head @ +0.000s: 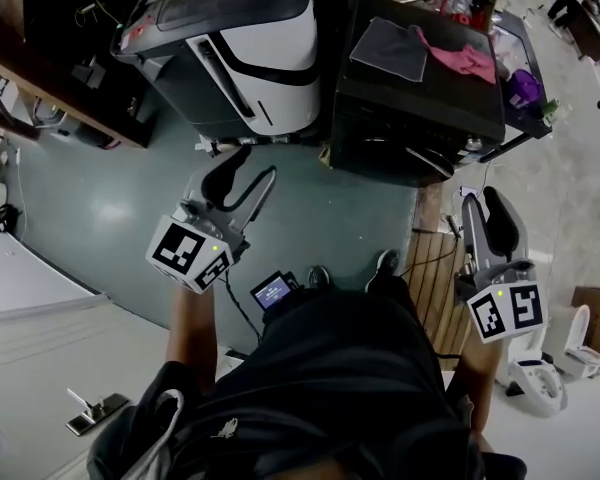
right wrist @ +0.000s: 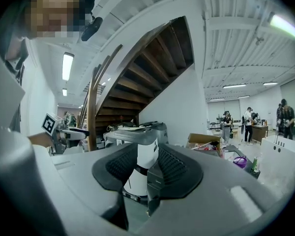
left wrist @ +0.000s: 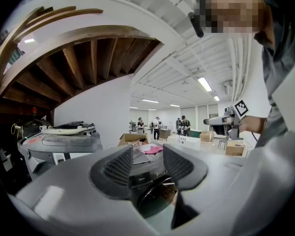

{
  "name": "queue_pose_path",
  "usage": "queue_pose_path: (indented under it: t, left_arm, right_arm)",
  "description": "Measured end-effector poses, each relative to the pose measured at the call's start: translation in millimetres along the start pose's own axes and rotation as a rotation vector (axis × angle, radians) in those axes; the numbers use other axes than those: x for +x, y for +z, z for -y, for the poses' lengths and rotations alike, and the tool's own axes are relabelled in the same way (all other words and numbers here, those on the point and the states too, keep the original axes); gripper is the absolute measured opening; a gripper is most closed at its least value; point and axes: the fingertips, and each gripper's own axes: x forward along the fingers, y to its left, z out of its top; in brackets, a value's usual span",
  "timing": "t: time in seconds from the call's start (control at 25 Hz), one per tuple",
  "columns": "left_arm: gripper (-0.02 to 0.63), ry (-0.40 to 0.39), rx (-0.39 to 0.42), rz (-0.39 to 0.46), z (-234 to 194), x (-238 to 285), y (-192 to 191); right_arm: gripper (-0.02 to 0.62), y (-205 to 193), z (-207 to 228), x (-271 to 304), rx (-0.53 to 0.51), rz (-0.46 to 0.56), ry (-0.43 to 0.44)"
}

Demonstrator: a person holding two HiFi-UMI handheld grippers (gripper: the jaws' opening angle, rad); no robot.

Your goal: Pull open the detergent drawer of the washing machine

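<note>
A black front-loading washing machine (head: pixel 420 108) stands at the upper right of the head view, and its front panel and round door (left wrist: pixel 155 198) show between the left jaws. I cannot pick out its detergent drawer. A white and grey machine (head: pixel 250 48) stands to its left. My left gripper (head: pixel 242 160) hovers over the green floor, short of both machines, jaws a little apart with nothing between them (left wrist: pixel 147 163). My right gripper (head: pixel 485 203) hangs to the right of the black machine's front, also slightly open and empty (right wrist: pixel 147 166).
A grey cloth (head: pixel 390 48) and a pink cloth (head: pixel 465 60) lie on the black machine. A wooden pallet (head: pixel 435 278) lies on the floor by my right side. A wooden staircase (right wrist: pixel 152 68) rises behind the machines. Several people (left wrist: pixel 157 127) stand far back.
</note>
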Motion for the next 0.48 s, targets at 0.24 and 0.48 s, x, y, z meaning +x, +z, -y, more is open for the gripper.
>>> queue_pose_path:
  t: [0.24,0.48]
  left_arm:
    - [0.207,0.068,0.004,-0.014,5.1,6.2,4.6]
    - [0.207,0.133,0.011,-0.020,22.6,28.6,12.8]
  right_arm:
    - [0.120,3.7,20.0,20.8,0.012,0.020,0.073]
    - [0.120,8.0,49.3,36.5,0.017,0.036,0.162]
